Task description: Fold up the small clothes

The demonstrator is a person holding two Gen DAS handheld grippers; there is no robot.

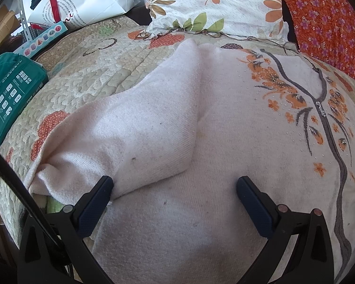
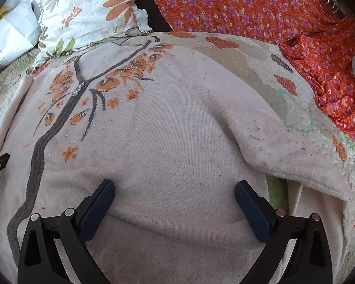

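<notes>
The pale pink sweater point(image 1: 225, 142) lies front-up on the quilted bedspread point(image 1: 87, 71), its grey-and-orange flower motif point(image 1: 303, 108) towards two o'clock in the left wrist view and towards ten o'clock in the right wrist view; a floral pillow point(image 1: 213, 2) sits beyond it at twelve o'clock, with an orange flowered cloth point(image 2: 260, 7) spread at one o'clock.

One sleeve point(image 1: 134, 127) is already turned in, lying diagonally across the body from eight o'clock up towards twelve in the left wrist view; the other sleeve point(image 2: 284, 142) is not yet folded, still spread out over the bedspread towards three o'clock in the right wrist view; so I judge the fold about a third done, with the second sleeve and the crosswise fold of the body left to do.

The left tongs point(image 1: 175, 187) stand wide apart and hold nothing, one fingertip touching the edge of the folded sleeve; the right tongs point(image 2: 175, 189) are likewise spread and empty, low over the lower body of the sweater, where a shallow crease runs across between the fingers.
</notes>
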